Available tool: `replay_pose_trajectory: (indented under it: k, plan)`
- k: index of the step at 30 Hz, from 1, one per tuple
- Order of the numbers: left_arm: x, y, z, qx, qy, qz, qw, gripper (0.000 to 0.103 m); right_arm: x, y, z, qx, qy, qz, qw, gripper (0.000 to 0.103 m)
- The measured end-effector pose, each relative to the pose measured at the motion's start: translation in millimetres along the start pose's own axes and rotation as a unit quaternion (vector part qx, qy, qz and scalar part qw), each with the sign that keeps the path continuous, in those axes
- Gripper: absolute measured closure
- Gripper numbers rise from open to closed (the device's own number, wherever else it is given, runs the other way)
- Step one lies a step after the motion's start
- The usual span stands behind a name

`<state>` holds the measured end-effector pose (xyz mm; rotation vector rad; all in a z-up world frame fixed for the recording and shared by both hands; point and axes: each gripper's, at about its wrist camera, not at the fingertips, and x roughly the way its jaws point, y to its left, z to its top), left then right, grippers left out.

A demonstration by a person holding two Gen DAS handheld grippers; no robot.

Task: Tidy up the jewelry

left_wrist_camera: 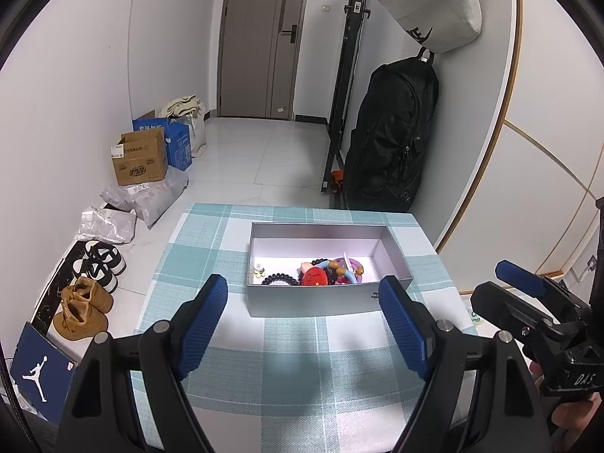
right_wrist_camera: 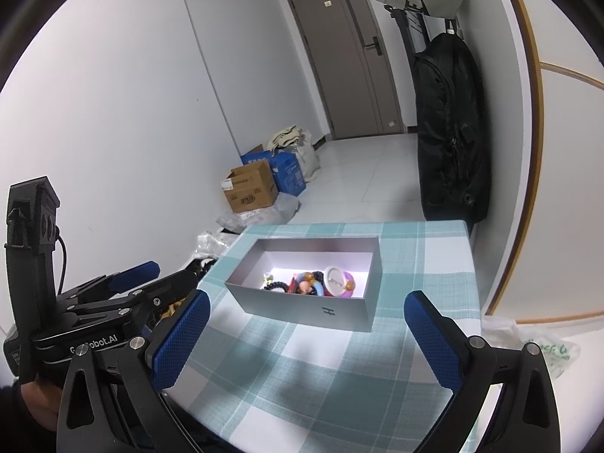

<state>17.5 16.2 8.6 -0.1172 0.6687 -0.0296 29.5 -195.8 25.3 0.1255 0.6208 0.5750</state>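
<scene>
On a checked table (left_wrist_camera: pixel 302 339) in a hallway, two hand-held grippers hover short of a grey box (left_wrist_camera: pixel 324 298), both with fingers spread wide and nothing between them.

At left, the left gripper (left_wrist_camera: pixel 305 324) is aimed down at the box's near wall, its blue fingers (left_wrist_camera: pixel 204 324) clear of the cloth. The jewelry is already inside, heaped against the near wall and toward the right end: a black beaded bracelet (left_wrist_camera: pixel 279 278) at the left of the heap, a red round piece (left_wrist_camera: pixel 315 276) beside it, a blue curved piece (right_wrist_camera: pixel 319 288), and a round badge with a pin back (right_wrist_camera: pixel 338 281) furthest right. A tiny pale item (left_wrist_camera: pixel 258 270) sits apart at the left end.

The pieces overlap, so a pinch at one would likely drag a neighbour up with it; the bracelet looks loose enough to slip or snag on the rim. The box's upright walls leave little room for wide-set fingers, and a knock against the near wall could shove the light box across the cloth toward the far edge of the table.

At right, the right gripper (right_wrist_camera: pixel 305 336) sits close beside the left; reaching in together, the two risk colliding.
</scene>
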Motion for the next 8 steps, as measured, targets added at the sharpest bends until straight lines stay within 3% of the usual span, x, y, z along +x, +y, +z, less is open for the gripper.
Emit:
replay_pose_trajectory:
  k: [8]
  plan:
    - [-1.1, 3.6, 2.4, -0.011, -0.018, -0.017, 0.9996, 0.024, 0.6, 2.2, 2.0, -0.002, 0.000, 0.003, 1.000, 0.000]
